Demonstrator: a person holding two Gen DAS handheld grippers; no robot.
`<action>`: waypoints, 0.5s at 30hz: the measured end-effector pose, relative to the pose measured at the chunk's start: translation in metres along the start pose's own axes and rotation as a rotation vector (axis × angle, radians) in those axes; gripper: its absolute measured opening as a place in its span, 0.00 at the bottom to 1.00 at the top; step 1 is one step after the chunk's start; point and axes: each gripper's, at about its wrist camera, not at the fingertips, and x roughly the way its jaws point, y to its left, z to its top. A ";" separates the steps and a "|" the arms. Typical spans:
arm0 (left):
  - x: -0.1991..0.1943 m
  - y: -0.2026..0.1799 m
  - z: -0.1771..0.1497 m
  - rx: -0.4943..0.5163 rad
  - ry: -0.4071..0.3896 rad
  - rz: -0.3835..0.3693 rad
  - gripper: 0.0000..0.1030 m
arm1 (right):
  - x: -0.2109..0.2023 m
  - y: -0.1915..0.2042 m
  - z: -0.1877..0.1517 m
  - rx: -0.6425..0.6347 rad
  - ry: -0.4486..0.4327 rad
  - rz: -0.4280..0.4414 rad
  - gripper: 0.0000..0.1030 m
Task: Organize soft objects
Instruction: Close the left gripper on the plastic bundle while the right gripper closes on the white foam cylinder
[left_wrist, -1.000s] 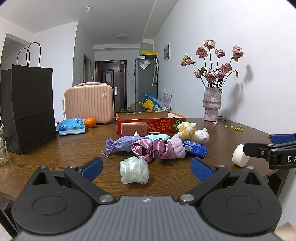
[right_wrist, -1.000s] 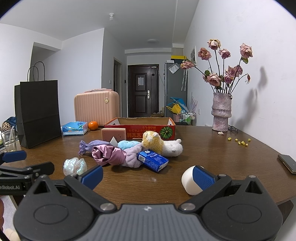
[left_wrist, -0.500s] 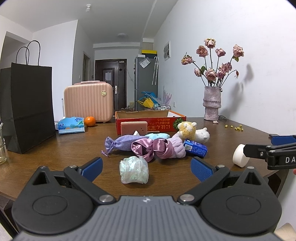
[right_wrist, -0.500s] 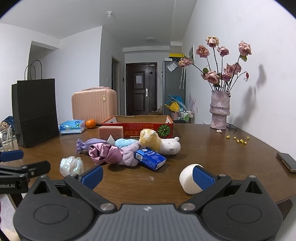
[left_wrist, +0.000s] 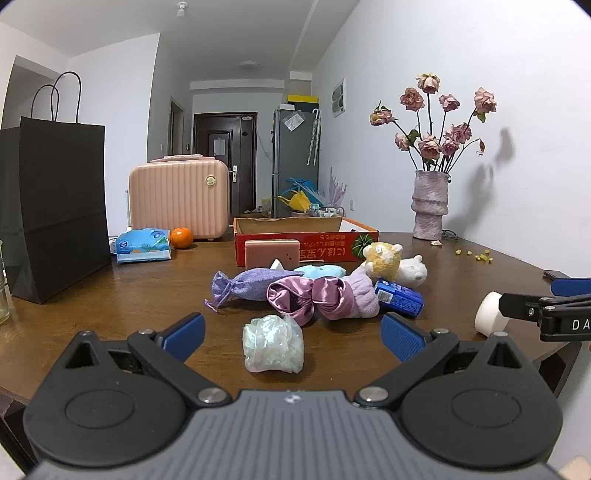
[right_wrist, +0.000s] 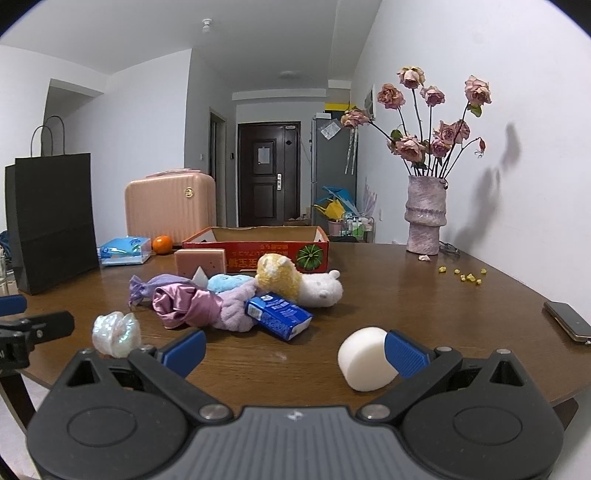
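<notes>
Both grippers are hovering low at the near edge of the wooden table (left_wrist: 110, 295), fingers spread wide and holding nothing. The left gripper (left_wrist: 291, 334) is framing a crinkly pearly bundle (left_wrist: 273, 343) at lower centre. The right gripper (right_wrist: 295, 349) is sitting with a white sponge (right_wrist: 364, 358) just by its right finger. Mid-frame, a heap of soft toys and pouches (right_wrist: 236, 299) is lying before a red cardboard box (right_wrist: 258, 247).
</notes>
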 end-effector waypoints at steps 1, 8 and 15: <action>0.002 0.000 0.001 0.003 -0.001 0.004 1.00 | 0.002 -0.001 0.000 0.002 0.001 -0.001 1.00; 0.017 0.000 0.002 0.003 0.006 0.018 1.00 | 0.012 -0.008 0.003 0.003 0.002 -0.016 1.00; 0.027 0.000 0.003 0.002 0.018 0.024 1.00 | 0.023 -0.015 0.003 0.008 0.008 -0.026 1.00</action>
